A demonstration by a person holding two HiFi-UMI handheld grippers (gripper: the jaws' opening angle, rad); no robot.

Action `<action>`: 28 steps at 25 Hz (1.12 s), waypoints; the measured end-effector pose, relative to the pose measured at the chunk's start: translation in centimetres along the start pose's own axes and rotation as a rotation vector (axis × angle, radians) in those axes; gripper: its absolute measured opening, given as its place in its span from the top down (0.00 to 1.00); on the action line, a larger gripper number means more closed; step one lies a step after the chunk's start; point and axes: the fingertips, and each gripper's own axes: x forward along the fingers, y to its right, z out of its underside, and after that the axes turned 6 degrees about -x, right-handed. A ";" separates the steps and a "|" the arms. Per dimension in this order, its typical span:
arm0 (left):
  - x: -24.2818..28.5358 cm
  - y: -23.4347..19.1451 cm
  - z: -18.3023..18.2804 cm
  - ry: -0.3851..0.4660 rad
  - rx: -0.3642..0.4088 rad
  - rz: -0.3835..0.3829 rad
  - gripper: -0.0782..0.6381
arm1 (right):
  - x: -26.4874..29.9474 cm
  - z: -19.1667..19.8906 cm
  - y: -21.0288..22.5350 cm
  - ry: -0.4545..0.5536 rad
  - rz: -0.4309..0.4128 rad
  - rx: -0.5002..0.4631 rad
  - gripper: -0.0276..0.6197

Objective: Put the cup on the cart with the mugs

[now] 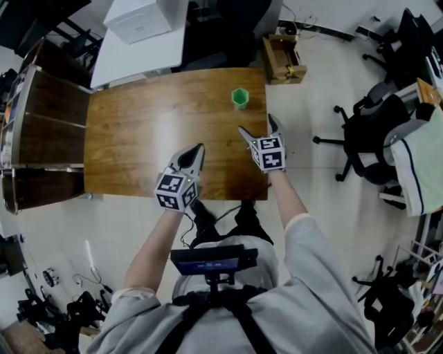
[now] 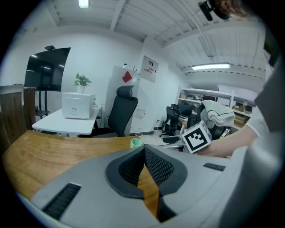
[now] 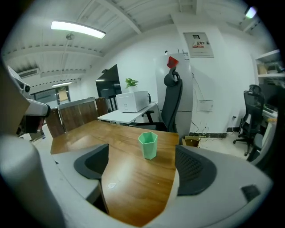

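While both grippers hang above the near edge of the brown rectangular wooden table (image 1: 152, 131), the pale green hexagonal plastic cup (image 1: 239, 97) stands upright on that table, close to its far right corner. The right gripper (image 1: 257, 124) is over the table's right end with its jaws spread wide. The cup lies ahead of them, apart from both pads, and only bare wood shows between them. The left gripper (image 1: 199, 148) is over the middle of the table's near edge. Its jaws are pressed together with nothing between them. Beyond the table's far edge stand a white desk (image 1: 149, 52) bearing a white box-shaped machine (image 1: 142, 19), and a small wooden crate (image 1: 282, 59) on the floor off the far right corner.
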 end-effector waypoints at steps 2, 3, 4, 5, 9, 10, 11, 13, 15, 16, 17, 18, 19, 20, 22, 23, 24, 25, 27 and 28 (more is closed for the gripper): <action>0.8 -0.5 0.2 -0.008 -0.002 0.005 0.89 | 1.7 0.1 0.0 -0.014 -0.004 -0.017 0.23; 1.2 -0.8 0.3 -0.011 -0.007 0.004 0.89 | 2.7 0.1 0.1 -0.019 -0.003 -0.020 0.23; 1.5 -1.1 0.4 -0.013 -0.011 0.001 0.89 | 3.5 0.2 0.3 -0.020 0.001 -0.018 0.23; 1.8 -1.4 0.5 -0.014 -0.016 -0.003 0.89 | 4.4 0.2 0.6 -0.019 0.005 -0.017 0.21; 3.2 -2.5 0.9 -0.023 -0.034 -0.011 0.89 | 7.9 0.7 1.9 -0.028 0.013 -0.018 0.18; 3.5 -2.9 1.2 -0.028 -0.039 -0.015 0.89 | 8.7 0.9 2.0 -0.031 0.010 -0.013 0.17; 3.8 -3.3 1.5 -0.034 -0.044 -0.019 0.89 | 9.6 1.1 1.9 -0.036 0.001 -0.011 0.15; 4.4 -4.0 1.8 -0.041 -0.052 -0.030 0.89 | 11.2 1.5 1.8 -0.045 -0.019 -0.020 0.13; 5.0 -4.6 1.8 -0.042 -0.057 -0.039 0.89 | 12.7 1.4 2.1 -0.049 -0.021 -0.025 0.13; 5.3 -4.9 1.8 -0.042 -0.058 -0.043 0.89 | 13.2 1.4 2.3 -0.049 -0.019 -0.026 0.13; 5.5 -5.2 1.9 -0.041 -0.060 -0.049 0.89 | 13.8 1.3 2.5 -0.049 -0.018 -0.026 0.13; 5.7 -5.5 1.9 -0.040 -0.062 -0.055 0.89 | 14.2 1.3 2.5 -0.049 -0.021 -0.027 0.13; 5.8 -5.8 1.8 -0.040 -0.065 -0.061 0.89 | 14.7 1.3 2.4 -0.051 -0.029 -0.030 0.14; 5.9 -6.1 1.8 -0.040 -0.066 -0.067 0.89 | 15.1 1.4 2.3 -0.053 -0.037 -0.033 0.14; 6.0 -6.6 1.6 -0.040 -0.067 -0.076 0.89 | 15.6 1.4 2.3 -0.051 -0.038 -0.032 0.14; 6.1 -6.7 1.6 -0.039 -0.067 -0.079 0.89 | 15.7 1.3 2.5 -0.047 -0.031 -0.029 0.14; 6.1 -6.8 1.5 -0.039 -0.066 -0.082 0.89 | 15.8 1.3 2.7 -0.042 -0.024 -0.027 0.14; 6.1 -6.9 1.5 -0.039 -0.064 -0.085 0.89 | 15.9 1.3 2.8 -0.036 -0.021 -0.027 0.14; 6.0 -7.2 1.5 -0.040 -0.062 -0.091 0.89 | 16.1 1.1 2.8 -0.020 -0.022 -0.034 0.14; 6.0 -7.3 1.6 -0.041 -0.064 -0.094 0.89 | 16.2 0.8 2.8 -0.009 -0.021 -0.035 0.14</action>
